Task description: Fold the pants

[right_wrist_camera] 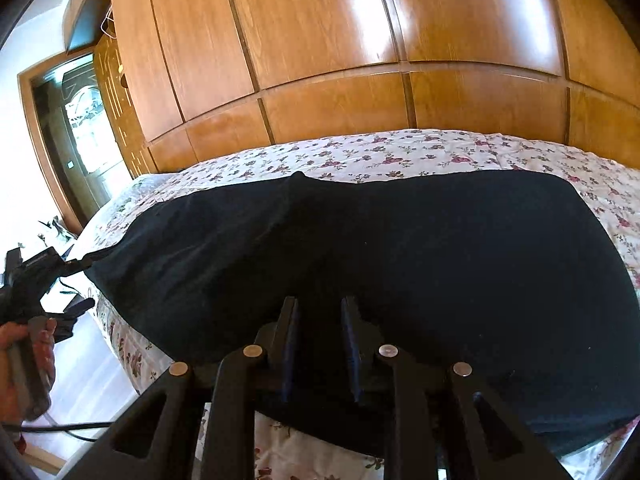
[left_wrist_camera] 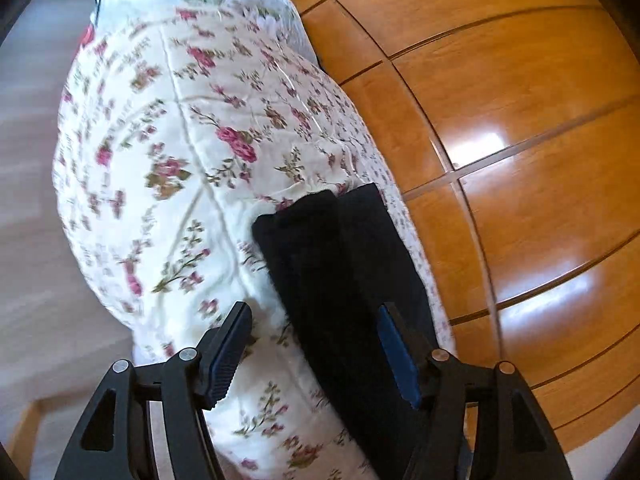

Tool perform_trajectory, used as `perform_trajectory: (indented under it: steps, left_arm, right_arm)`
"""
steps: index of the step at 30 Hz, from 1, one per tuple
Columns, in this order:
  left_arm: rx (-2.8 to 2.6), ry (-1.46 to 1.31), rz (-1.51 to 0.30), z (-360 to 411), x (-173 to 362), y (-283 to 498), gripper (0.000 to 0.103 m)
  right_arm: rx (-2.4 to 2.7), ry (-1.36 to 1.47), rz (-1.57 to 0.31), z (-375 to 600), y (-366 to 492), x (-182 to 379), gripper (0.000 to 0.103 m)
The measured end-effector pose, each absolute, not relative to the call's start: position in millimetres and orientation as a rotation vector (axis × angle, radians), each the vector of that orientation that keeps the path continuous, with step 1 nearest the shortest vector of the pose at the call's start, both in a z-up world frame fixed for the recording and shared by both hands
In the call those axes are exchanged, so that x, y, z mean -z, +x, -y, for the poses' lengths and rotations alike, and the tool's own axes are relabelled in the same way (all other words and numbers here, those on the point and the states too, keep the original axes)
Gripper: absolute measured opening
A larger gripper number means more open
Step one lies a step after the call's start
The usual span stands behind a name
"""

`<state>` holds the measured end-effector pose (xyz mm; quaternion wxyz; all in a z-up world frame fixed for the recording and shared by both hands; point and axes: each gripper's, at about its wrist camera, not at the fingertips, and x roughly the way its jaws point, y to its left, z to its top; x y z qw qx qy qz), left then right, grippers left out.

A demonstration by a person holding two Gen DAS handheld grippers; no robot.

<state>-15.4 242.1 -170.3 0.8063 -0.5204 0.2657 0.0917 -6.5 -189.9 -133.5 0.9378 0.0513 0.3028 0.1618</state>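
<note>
Black pants [right_wrist_camera: 360,240] lie spread flat on a bed with a floral quilt [right_wrist_camera: 400,152]. In the left wrist view the pants [left_wrist_camera: 340,260] show as a long dark strip along the quilt's [left_wrist_camera: 180,140] right side. My left gripper [left_wrist_camera: 316,316] is open, its right finger over the pants' near end, its left finger over the quilt. It also shows in the right wrist view [right_wrist_camera: 76,280] at the pants' left corner, its jaws apart. My right gripper [right_wrist_camera: 319,304] is over the pants' near edge with a narrow gap between its fingers and black fabric behind; a grip is not clear.
A glossy wooden wardrobe [right_wrist_camera: 360,40] runs behind the bed. A doorway [right_wrist_camera: 68,140] is at the far left. Pale floor [left_wrist_camera: 32,200] lies left of the bed. A hand [right_wrist_camera: 24,356] holds the left gripper's handle, with a cable below it.
</note>
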Motion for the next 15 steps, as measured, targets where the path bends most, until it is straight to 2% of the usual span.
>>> perform_trajectory:
  steps: [13, 14, 15]
  left_arm:
    - [-0.134, -1.152, -0.476, -259.0, 175.2, 7.7, 0.065]
    - [-0.142, -1.151, -0.474, -258.6, 175.0, 10.0, 0.06]
    - [-0.157, -1.136, -0.482, -258.2, 174.4, 11.8, 0.047]
  right_arm:
    - [-0.331, 0.107, -0.618, 190.8, -6.5, 133.8, 0.023]
    - [-0.329, 0.107, -0.619, 190.4, -6.7, 133.9, 0.023]
    - [-0.328, 0.105, -0.619, 190.2, -6.8, 133.9, 0.023]
